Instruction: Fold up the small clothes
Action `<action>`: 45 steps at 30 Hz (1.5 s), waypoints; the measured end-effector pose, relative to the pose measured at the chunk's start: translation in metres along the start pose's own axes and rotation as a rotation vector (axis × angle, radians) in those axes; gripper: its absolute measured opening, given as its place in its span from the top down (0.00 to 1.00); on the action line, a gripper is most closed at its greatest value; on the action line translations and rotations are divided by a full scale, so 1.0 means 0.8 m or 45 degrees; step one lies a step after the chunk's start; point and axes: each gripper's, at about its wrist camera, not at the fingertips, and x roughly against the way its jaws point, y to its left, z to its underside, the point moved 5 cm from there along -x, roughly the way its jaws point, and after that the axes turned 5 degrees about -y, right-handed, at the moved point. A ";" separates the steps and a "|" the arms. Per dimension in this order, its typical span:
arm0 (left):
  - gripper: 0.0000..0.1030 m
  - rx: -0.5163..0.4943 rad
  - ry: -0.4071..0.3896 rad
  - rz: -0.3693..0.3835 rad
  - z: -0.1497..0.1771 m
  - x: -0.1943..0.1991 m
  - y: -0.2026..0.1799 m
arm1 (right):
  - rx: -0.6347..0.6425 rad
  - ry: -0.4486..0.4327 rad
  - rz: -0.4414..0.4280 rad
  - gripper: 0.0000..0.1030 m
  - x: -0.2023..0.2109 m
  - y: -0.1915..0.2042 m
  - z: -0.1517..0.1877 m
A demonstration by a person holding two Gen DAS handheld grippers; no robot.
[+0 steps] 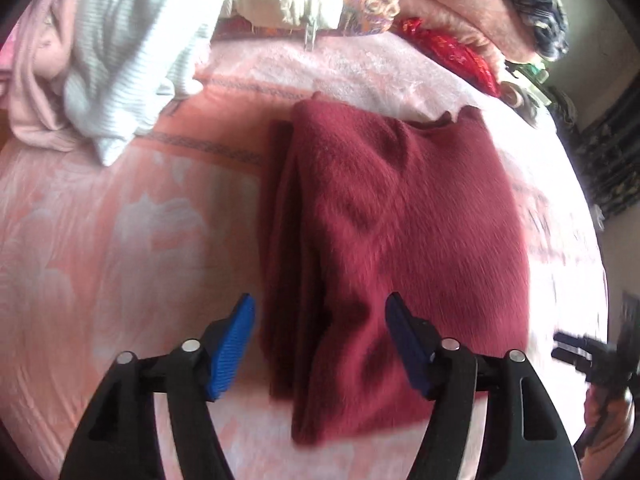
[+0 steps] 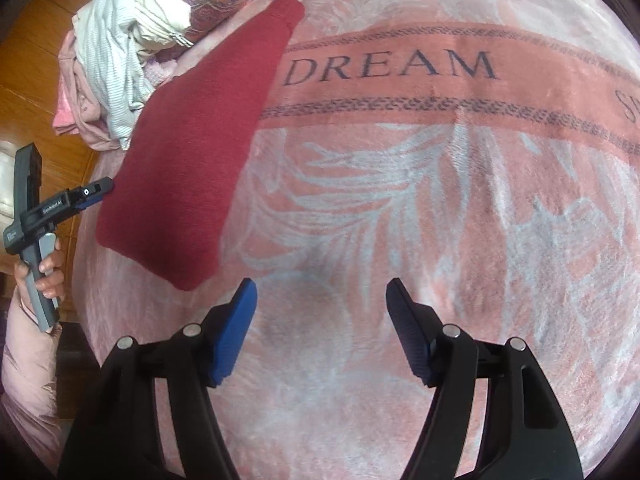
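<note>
Maroon garment [image 1: 384, 248], fuzzy and folded into a rough rectangle, lay on the pink blanket [image 2: 400, 200]. Both the left gripper [image 1: 320, 340] and right gripper [image 2: 322, 328] hovered with jaws spread, gripping nothing.

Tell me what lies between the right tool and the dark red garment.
Only bare pink blanket: in the right wrist view, the right tool hangs open just short of the dark red garment, nothing between.

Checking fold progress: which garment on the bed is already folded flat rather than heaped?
The dark red garment, a flat folded rectangle before the open left gripper. The white ribbed top and pink garment lie crumpled together.
</note>
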 end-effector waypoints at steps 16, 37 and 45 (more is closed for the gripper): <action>0.90 0.075 0.100 0.177 0.049 -0.001 -0.001 | 0.068 0.055 -0.063 0.34 -0.038 0.077 -0.015; 0.80 0.039 0.084 0.036 0.057 -0.026 0.037 | 0.115 0.131 -0.017 0.35 -0.107 0.093 -0.017; 0.46 0.118 0.030 0.091 0.025 0.002 0.051 | 0.147 0.101 -0.006 0.35 -0.082 0.102 -0.028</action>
